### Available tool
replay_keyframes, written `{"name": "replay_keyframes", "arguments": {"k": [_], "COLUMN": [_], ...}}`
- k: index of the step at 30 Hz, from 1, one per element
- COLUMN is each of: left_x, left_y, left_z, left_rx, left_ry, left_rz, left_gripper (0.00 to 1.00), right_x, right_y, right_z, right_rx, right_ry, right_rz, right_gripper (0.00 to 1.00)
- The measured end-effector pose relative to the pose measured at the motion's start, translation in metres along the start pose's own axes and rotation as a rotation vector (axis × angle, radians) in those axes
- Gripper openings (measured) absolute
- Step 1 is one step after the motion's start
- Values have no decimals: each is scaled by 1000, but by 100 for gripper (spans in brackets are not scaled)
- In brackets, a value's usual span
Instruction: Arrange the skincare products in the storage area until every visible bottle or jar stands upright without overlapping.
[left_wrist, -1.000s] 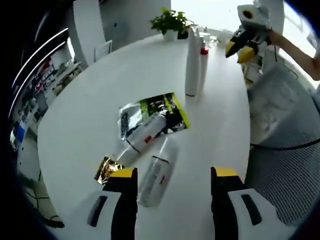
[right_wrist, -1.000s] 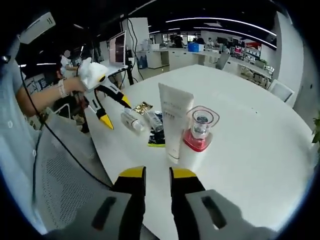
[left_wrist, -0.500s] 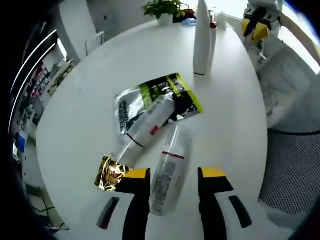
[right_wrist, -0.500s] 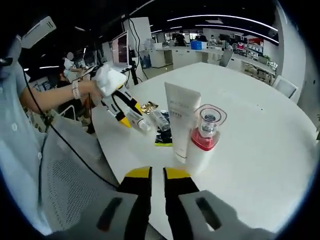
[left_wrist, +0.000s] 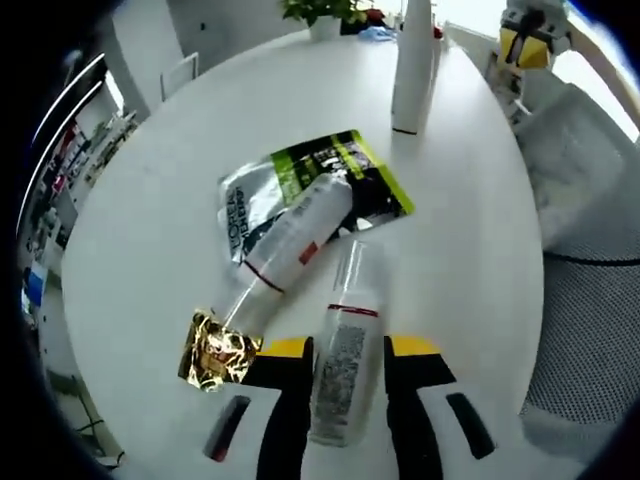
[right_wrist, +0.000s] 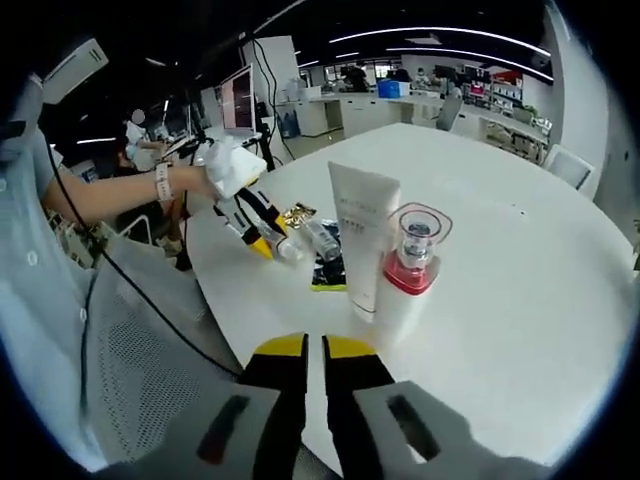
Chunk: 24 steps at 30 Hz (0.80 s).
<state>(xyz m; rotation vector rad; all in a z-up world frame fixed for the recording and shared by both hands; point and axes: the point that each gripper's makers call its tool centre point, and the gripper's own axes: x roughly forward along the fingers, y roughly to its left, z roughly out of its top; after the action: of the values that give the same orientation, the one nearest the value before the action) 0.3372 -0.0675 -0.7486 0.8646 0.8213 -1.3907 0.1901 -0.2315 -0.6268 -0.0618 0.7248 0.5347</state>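
Note:
A clear bottle (left_wrist: 341, 375) lies on its side on the white table (left_wrist: 150, 200), and my left gripper (left_wrist: 348, 350) has its jaws pressed on both sides of it. A second white bottle (left_wrist: 292, 238) lies across a green and silver sachet (left_wrist: 345, 170), with a gold foil packet (left_wrist: 214, 349) beside it. A white tube (left_wrist: 412, 70) stands upright at the far side. In the right gripper view that tube (right_wrist: 362, 235) and a red-collared pump bottle (right_wrist: 405, 272) stand together. My right gripper (right_wrist: 305, 348) hangs shut near the table edge, holding nothing. The left gripper (right_wrist: 262, 240) works beyond them.
A potted plant (left_wrist: 322, 8) stands at the table's far edge. A grey mesh chair (left_wrist: 590, 320) sits right of the table, seen also as the chair (right_wrist: 120, 340) in the right gripper view. The right gripper (left_wrist: 527, 38) hovers past the tube. A person's arm (right_wrist: 110, 195) reaches in.
My left gripper has dropped down over the clear bottle and its jaws have narrowed onto it. The right gripper's jaws have come a little closer together.

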Motion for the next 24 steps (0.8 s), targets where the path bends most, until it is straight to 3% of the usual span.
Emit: {"name": "replay_keyframes", "arguments": {"k": [6, 10, 19, 24], "left_x": [-2, -7, -26, -40], "left_y": [0, -7, -38, -61], "left_z": [0, 13, 52, 87], "left_rx": [-24, -80, -78, -95], "left_ry": [1, -83, -244, -380], "left_rz": [0, -4, -45, -86], "left_gripper": [17, 16, 16, 16], "right_x": [0, 1, 8, 15], "right_y": [2, 4, 8, 14], "right_z": [1, 1, 2, 5], "right_rx": [1, 3, 20, 67], "right_ry": [-8, -13, -36, -84], "right_rz": [2, 6, 23, 49], "right_gripper": [7, 8, 11, 14]}}
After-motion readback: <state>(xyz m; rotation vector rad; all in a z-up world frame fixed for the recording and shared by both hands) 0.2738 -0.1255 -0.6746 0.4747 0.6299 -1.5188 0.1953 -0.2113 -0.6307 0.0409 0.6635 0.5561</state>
